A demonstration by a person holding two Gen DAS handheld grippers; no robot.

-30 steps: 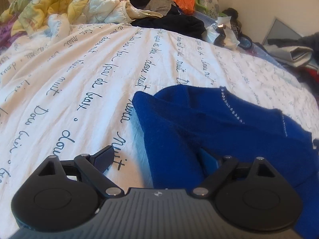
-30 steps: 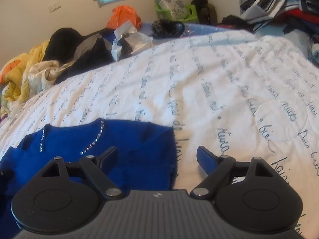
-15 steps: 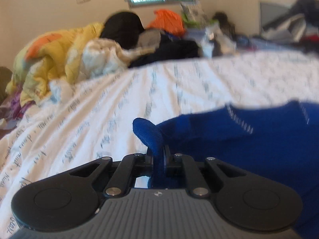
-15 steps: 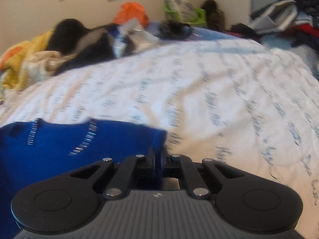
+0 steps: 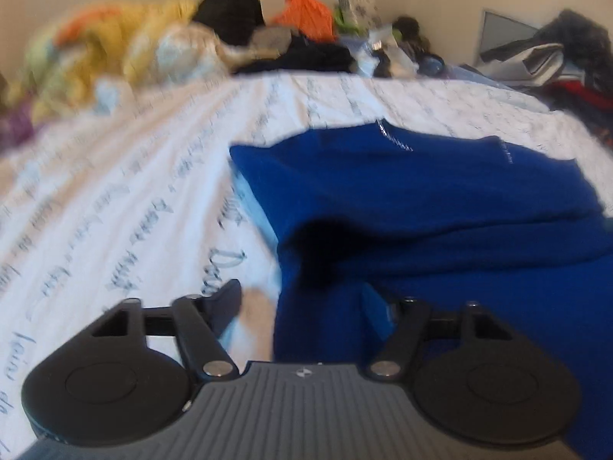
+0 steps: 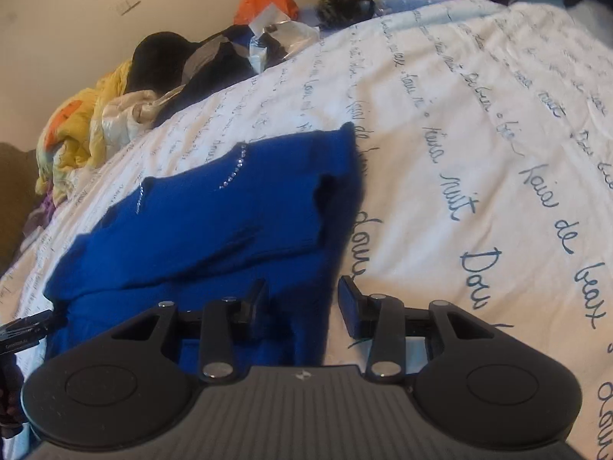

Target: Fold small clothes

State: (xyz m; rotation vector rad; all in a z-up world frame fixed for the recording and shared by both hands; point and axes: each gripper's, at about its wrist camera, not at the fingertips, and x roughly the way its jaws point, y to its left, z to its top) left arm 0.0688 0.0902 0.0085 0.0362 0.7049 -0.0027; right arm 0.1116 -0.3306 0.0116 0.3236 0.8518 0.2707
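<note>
I've let go with both: my left gripper [image 5: 302, 299] and right gripper [image 6: 302, 301], clamped half a second ago, now gape wide. The blue top [image 5: 440, 207] lies folded on the bedsheet [image 5: 134, 191], spreading from between each claw's fingers toward twelve o'clock.

Black tool [image 5: 304, 303], ribbed grey body

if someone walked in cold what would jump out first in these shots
The bright blue top stands out, lying partly folded on the white bedsheet printed with dark cursive writing, a line of sparkly studs near its neckline. Both the left gripper and the right gripper sit open at its near edge. A heap of yellow bedding and dark clothes lines the far wall.
</note>
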